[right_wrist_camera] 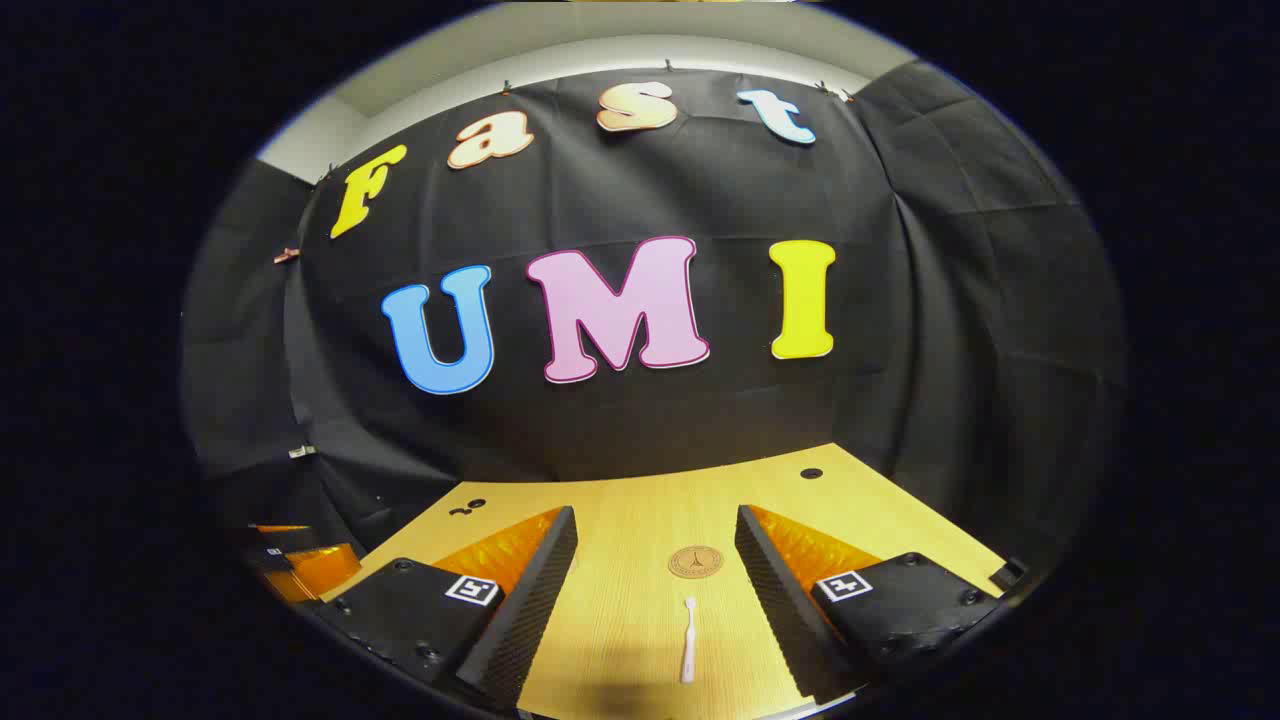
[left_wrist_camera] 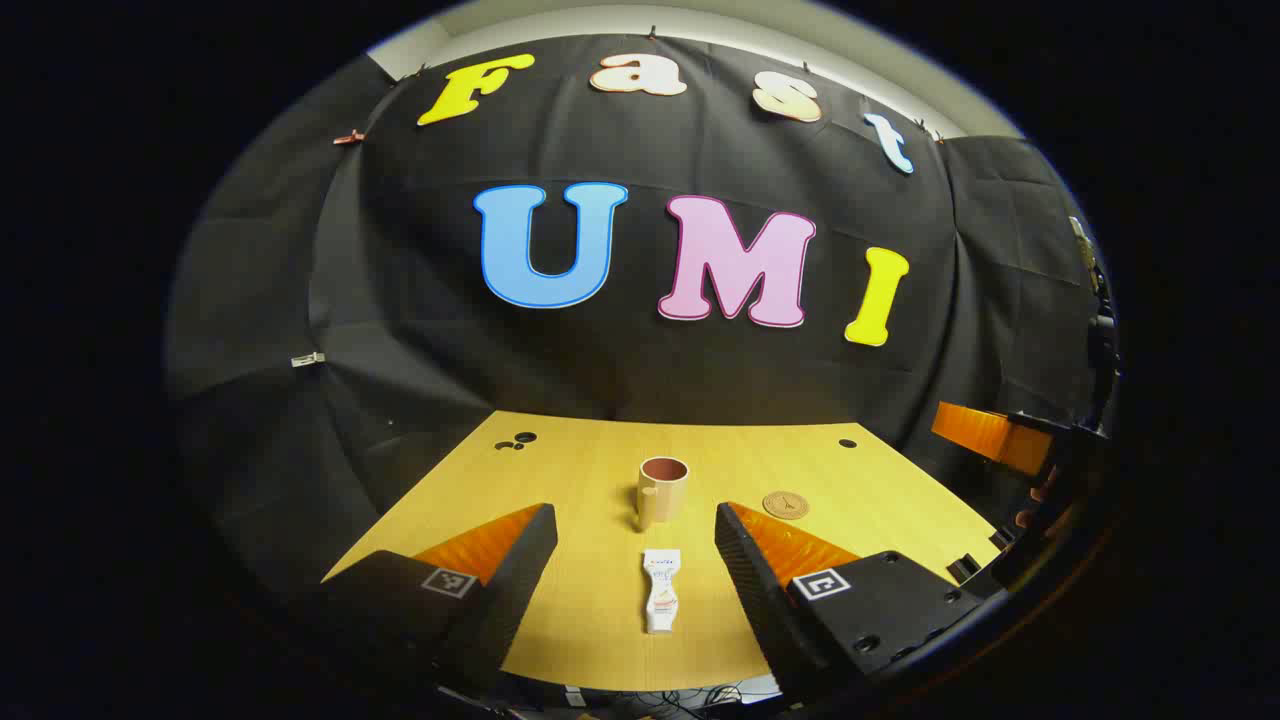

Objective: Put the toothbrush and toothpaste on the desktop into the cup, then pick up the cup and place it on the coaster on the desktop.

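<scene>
In the left gripper view a tan cup (left_wrist_camera: pixel 661 491) with a dark red inside stands upright mid-table. A white toothpaste tube (left_wrist_camera: pixel 661 589) lies in front of it, pointing toward the cup. My left gripper (left_wrist_camera: pixel 636 520) is open above the table's near edge, its fingers either side of the tube. A round brown coaster (left_wrist_camera: pixel 785 505) lies right of the cup. In the right gripper view a white toothbrush (right_wrist_camera: pixel 688 640) lies on the wood just short of the coaster (right_wrist_camera: pixel 695 562). My right gripper (right_wrist_camera: pixel 655 525) is open, and the brush lies between its fingers.
The wooden table (left_wrist_camera: pixel 590 620) has small dark holes at the back left (left_wrist_camera: pixel 524 438) and back right (left_wrist_camera: pixel 847 443). The other gripper's orange and black body (left_wrist_camera: pixel 1000 440) shows at the right edge of the left gripper view. Black cloth walls close in behind.
</scene>
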`<action>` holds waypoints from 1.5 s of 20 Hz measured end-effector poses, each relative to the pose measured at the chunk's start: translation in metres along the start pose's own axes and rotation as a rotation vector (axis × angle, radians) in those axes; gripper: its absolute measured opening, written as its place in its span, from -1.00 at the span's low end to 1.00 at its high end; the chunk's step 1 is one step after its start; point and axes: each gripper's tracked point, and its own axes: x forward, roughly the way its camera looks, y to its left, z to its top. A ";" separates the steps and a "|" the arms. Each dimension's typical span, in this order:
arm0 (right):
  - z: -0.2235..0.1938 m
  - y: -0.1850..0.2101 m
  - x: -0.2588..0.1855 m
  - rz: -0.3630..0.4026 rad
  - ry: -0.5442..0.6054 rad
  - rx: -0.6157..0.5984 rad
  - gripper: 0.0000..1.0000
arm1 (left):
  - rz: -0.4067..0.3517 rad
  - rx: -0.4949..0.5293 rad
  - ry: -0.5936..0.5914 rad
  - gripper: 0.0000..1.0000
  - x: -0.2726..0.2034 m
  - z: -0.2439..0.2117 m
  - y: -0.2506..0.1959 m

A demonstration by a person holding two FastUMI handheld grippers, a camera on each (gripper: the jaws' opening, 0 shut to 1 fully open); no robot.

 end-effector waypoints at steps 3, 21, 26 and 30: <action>-0.008 -0.009 0.004 0.011 0.027 0.004 0.96 | -0.032 0.019 -0.012 0.96 0.010 0.002 -0.022; -0.038 -0.035 0.029 0.018 0.139 -0.001 0.96 | -0.012 0.043 0.086 0.97 0.056 -0.024 -0.033; -0.046 -0.042 0.045 0.028 0.176 -0.005 0.96 | -0.004 0.008 0.147 0.97 0.078 -0.042 -0.030; -0.052 -0.049 0.062 0.046 0.198 -0.007 0.96 | 0.019 -0.002 0.202 0.97 0.099 -0.064 -0.027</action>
